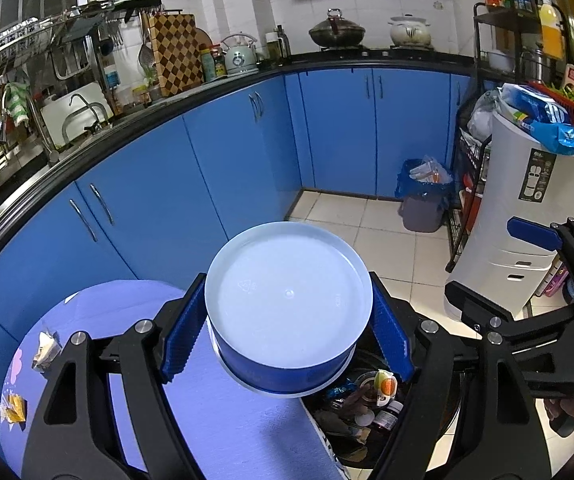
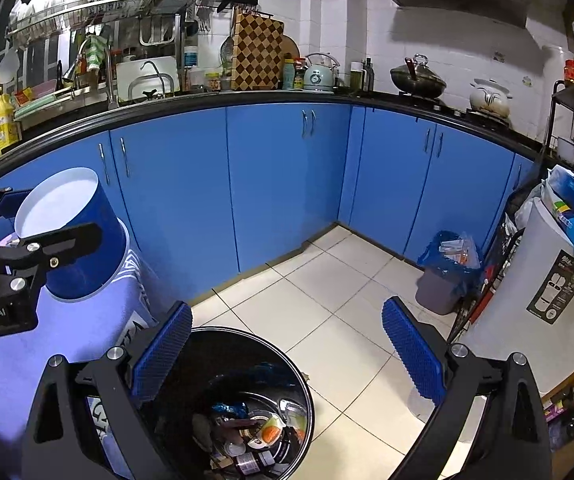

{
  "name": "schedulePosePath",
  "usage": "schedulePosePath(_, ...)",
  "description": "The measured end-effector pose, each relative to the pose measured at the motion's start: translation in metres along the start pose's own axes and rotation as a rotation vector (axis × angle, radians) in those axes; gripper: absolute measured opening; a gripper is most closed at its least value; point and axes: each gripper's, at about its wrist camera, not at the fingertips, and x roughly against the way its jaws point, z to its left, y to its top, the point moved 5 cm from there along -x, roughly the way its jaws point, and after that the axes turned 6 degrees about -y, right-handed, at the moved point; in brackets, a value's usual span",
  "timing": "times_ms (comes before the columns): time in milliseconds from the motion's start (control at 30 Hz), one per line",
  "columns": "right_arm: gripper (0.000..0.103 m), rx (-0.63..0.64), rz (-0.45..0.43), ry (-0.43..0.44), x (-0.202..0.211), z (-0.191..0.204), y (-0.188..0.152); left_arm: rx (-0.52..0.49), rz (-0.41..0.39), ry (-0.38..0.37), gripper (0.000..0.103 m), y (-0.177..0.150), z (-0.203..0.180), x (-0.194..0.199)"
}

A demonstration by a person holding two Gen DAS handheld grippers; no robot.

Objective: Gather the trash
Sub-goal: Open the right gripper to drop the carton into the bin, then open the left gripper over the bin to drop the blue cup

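My left gripper (image 1: 287, 340) is shut on a blue paper tub (image 1: 287, 304), held with its white bottom facing the camera, over the edge of the blue-clothed table (image 1: 223, 420) and the black trash bin (image 1: 367, 408). The tub (image 2: 75, 240) and left gripper (image 2: 23, 256) also show at the left of the right wrist view. My right gripper (image 2: 287, 352) is open and empty above the black bin (image 2: 247, 408), which holds several bottles and wrappers. Two wrappers (image 1: 45, 350) (image 1: 14, 408) lie on the table's left side.
Blue kitchen cabinets (image 2: 279, 184) curve behind. A grey bin with a blue bag (image 2: 443, 272) stands on the tiled floor by a white appliance (image 2: 535, 280) and a black rack (image 1: 467, 200). My right gripper (image 1: 527, 280) shows at the right of the left wrist view.
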Motion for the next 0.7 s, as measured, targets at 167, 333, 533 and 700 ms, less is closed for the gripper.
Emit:
schedulePosePath(167,0.093,-0.006,0.001,0.001,0.000,0.000,0.000,0.004,-0.008,0.017,0.093,0.004,0.000,0.001)
schedulePosePath(333,0.093,-0.002,0.003,0.005,0.001,0.002,0.000,0.025,-0.014,0.032,0.097,0.005,0.009,0.005)
schedulePosePath(533,0.094,0.015,-0.007,0.011,0.008,0.013,0.007,0.048,-0.017,0.045,0.097,0.000,0.022,0.015)
schedulePosePath(700,0.093,0.029,-0.021,0.023,0.017,0.025,0.014,0.071,-0.038,0.059,0.097,-0.003,0.036,0.032)
